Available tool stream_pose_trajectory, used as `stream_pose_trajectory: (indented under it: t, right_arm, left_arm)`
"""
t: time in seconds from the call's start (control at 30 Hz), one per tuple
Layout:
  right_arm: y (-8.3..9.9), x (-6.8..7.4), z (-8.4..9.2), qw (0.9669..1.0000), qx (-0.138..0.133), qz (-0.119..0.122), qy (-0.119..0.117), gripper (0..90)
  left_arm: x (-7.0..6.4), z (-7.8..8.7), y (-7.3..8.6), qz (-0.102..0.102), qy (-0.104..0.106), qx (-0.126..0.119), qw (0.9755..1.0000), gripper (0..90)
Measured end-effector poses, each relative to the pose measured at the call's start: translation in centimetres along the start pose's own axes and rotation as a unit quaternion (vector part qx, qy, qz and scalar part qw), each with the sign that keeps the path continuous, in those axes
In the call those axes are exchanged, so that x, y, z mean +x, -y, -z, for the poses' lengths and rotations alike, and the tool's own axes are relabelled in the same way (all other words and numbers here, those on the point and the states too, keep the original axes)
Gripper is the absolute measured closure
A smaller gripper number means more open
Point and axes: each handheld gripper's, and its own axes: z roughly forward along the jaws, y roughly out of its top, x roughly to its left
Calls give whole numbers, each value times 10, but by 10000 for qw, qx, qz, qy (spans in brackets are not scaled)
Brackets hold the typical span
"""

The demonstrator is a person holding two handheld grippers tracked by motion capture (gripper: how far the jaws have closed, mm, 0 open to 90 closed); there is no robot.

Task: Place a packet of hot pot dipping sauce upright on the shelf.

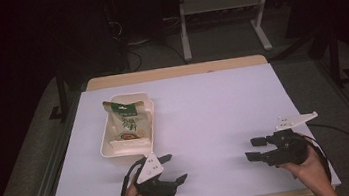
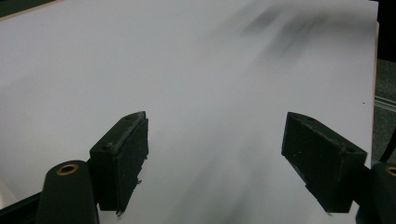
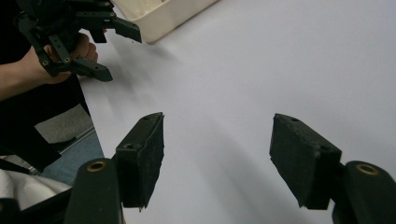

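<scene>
— What's the worktop (image 1: 225, 117) looking like?
— White sheet across it, with a strip of pale wood showing along the far edge.
— And lying on it?
— One cream tray (image 1: 106, 147), left of centre and near the front edge, long side running away from the person. The right half is bare white.

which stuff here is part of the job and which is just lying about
Job: snack bag; white tray that holds it; left hand-held gripper, open; right hand-held gripper, open.

Lying about: white table cover; desk frame behind.
</scene>
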Motion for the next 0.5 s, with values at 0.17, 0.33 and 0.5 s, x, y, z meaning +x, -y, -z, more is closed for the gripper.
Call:
stream_pose_trajectory:
  t: [0.17,0.33,0.5]
  right_arm:
    - [11,0,5,9999,-149,-37,-23,341]
    - [19,2,9,9999,-121,-28,-12,336]
    - [31,0,17,9994,-300,-132,96,330]
  left_arm:
    - [-1,-2,1,36,52,21,10000,228]
    - [-4,-5,0,40,123,62,9999,228]
    - [-5,-7,0,41,186,72,9998,228]
